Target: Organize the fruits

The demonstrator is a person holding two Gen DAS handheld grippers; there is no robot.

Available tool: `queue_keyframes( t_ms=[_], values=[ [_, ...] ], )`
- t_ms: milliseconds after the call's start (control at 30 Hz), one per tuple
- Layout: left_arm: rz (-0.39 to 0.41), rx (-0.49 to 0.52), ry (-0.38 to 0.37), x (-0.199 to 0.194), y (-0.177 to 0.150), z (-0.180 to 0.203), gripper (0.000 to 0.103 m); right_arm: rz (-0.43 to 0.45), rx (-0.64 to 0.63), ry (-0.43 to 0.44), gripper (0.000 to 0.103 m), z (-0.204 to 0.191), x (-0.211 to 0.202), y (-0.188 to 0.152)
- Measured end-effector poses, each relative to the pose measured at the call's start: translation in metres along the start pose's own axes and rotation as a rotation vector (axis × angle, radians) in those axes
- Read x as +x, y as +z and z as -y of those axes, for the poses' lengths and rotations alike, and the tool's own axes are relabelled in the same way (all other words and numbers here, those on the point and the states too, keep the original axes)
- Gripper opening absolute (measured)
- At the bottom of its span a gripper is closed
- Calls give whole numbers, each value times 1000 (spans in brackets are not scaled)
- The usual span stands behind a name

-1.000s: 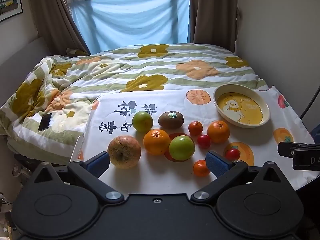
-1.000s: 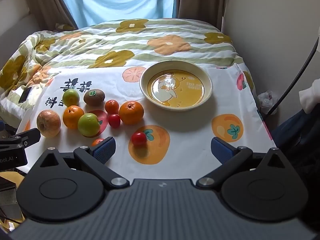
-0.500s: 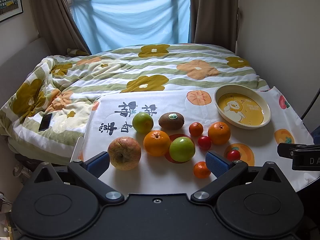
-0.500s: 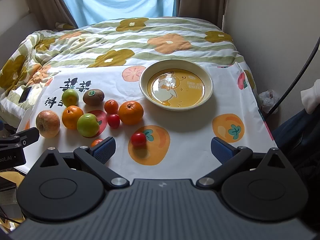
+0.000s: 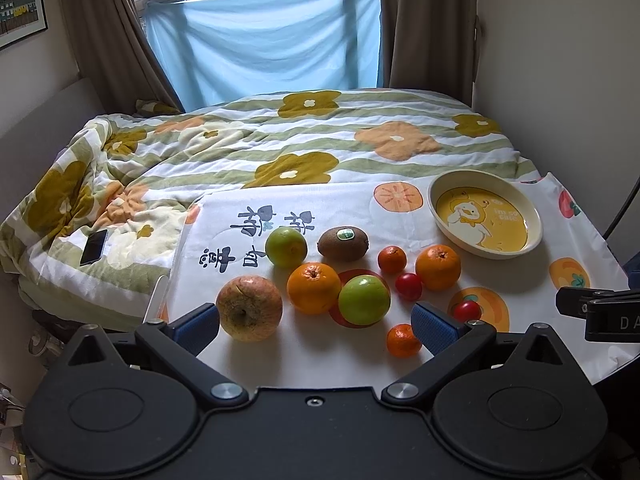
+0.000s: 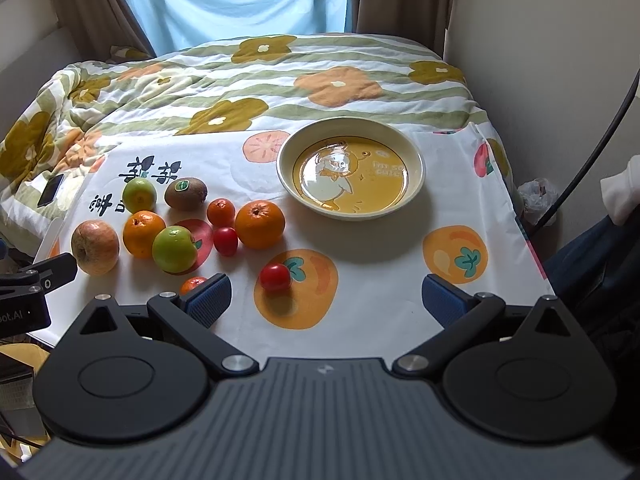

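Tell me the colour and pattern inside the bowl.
The bowl is cream-rimmed, its yellow-orange inside printed with a white cartoon duck; the right wrist view shows it best.

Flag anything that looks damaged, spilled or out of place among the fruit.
The big reddish apple at the near left has a thin crack-like line near its stem. Nothing is spilled. The bowl holds nothing and sits upright, and both grippers are open and holding nothing.

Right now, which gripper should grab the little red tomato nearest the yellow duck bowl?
Probably the right gripper: the small red tomato lies just ahead of its open jaws, with the bowl beyond.
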State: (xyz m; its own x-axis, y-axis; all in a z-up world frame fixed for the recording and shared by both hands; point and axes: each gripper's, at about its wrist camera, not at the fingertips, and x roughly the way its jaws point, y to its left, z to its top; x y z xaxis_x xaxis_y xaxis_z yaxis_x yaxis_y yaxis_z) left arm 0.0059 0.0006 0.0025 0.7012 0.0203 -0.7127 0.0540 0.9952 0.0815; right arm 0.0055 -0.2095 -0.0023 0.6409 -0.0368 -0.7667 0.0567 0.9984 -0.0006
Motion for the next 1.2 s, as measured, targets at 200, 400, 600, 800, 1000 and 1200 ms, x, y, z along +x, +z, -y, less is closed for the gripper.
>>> queue_keyframes(
  t_ms=[200, 400, 600, 800, 1000, 1200],
  values=[
    [5, -1, 2, -4, 3, -1, 103, 1, 0, 1, 103, 0, 0, 0],
    [5, 1, 2, -4, 3, -1, 103, 0, 3, 1, 103, 0, 1, -1],
    [6, 1, 2, -4, 3, -1, 103, 0, 3, 3, 103, 1, 1, 0],
    [7, 1, 3, -6, 4, -2, 103, 0, 4, 4, 103, 1, 0, 0],
    [12, -1, 8, -10, 6, -1, 103, 1, 4, 4, 103, 2, 0, -1],
    [15, -1, 8, -10, 6, -1, 103, 3, 7, 6, 103, 4, -2, 1]
  ],
)
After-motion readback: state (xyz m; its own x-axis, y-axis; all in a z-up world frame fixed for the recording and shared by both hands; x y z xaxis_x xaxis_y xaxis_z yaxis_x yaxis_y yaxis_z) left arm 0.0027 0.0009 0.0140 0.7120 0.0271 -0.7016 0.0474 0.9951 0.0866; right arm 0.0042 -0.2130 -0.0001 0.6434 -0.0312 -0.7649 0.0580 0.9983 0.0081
